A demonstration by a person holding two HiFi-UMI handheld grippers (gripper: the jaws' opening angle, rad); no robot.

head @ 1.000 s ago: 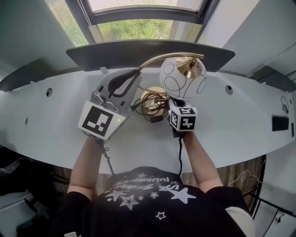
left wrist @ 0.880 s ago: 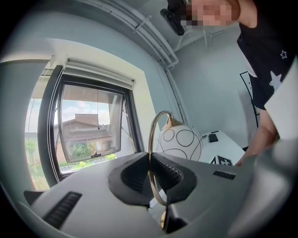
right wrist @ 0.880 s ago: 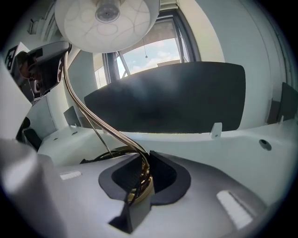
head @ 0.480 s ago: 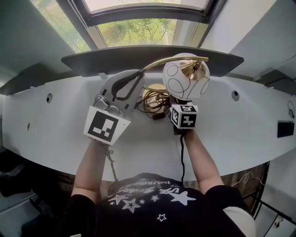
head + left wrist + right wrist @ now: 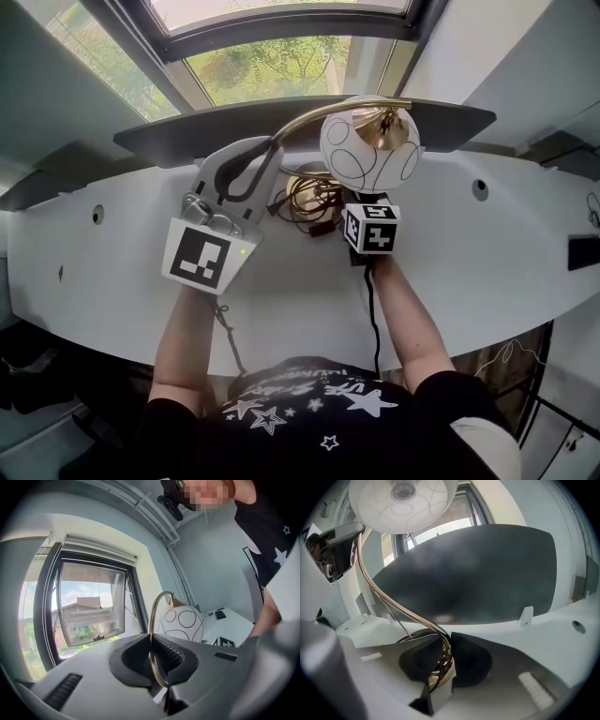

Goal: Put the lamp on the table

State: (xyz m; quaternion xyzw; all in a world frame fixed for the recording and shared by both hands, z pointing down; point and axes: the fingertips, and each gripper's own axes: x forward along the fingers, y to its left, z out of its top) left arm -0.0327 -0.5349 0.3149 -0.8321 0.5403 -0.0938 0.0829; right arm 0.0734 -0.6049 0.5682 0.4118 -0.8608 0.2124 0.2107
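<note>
The lamp has a white globe shade (image 5: 368, 145) with black loops, a curved brass arm (image 5: 302, 116) and a round brass base (image 5: 307, 187) wrapped in coiled cord. My left gripper (image 5: 272, 148) is shut on the brass arm (image 5: 151, 654) high on its curve. My right gripper (image 5: 443, 660) is shut on the lower stem at the base; in the head view its marker cube (image 5: 370, 228) shows below the shade, which hides the jaws. The base hangs low over the white table (image 5: 469, 253); I cannot tell whether it touches.
A dark curved panel (image 5: 187, 127) stands along the table's back edge, just behind the lamp, under the window (image 5: 281, 66). Cable holes (image 5: 481, 190) pierce the tabletop on both sides. A dark flat object (image 5: 583, 253) lies at the far right.
Both grippers keep their hold. The lamp and both grippers sit slightly farther back, closer to the dark panel.
</note>
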